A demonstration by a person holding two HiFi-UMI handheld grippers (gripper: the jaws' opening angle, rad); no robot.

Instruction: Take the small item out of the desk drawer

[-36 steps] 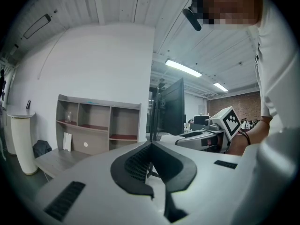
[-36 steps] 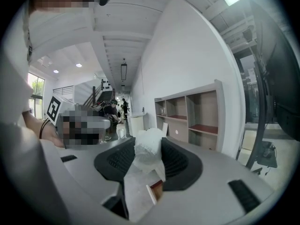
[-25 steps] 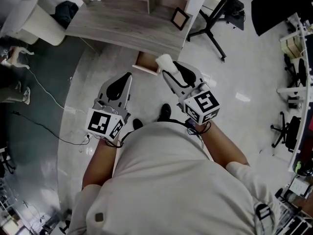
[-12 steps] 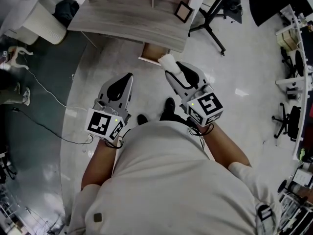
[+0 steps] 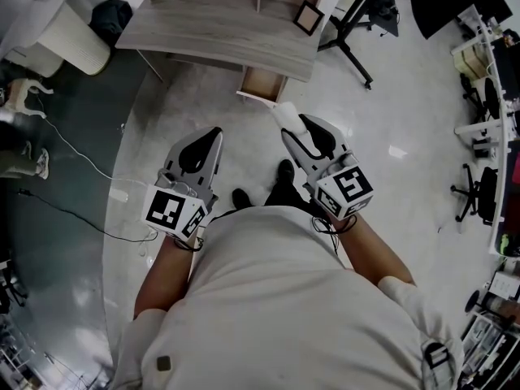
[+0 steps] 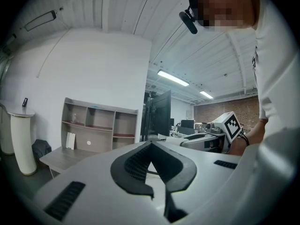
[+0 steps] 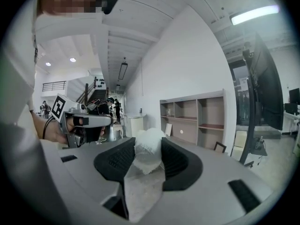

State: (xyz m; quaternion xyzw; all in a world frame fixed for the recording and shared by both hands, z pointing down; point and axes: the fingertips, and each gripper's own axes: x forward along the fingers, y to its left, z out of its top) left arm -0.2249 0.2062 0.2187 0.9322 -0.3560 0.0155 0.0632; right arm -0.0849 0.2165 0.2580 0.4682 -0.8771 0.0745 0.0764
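Clearly the small item (image 7: 148, 150) is already out of the drawer (image 5: 263, 83). The right tool (image 5: 292, 128) is clenched on it, and it shows as a white, crumpled lump pressed between the two dark pads. A thin flap of the same white stuff hangs down below the jaws. The item is over the floor, well apart from the near edge of the desk (image 5: 213, 32).

The left tool (image 5: 214, 134) is closed with its tips together and carries nothing. It is beside the right one, in front of the person's body.

The drawer stands pulled out under the near edge of the desk, close to its right corner. I cannot see from here if anything else lies inside it.

I think the main risk is losing the item. It looks soft, so the pads may hold only its outer layer, and a quick swing of the hand could let it slip out and fall on the floor. The hanging flap could also catch on something. A second risk is the cable (image 5: 78, 158) on the floor at the person's left, which a foot could catch.
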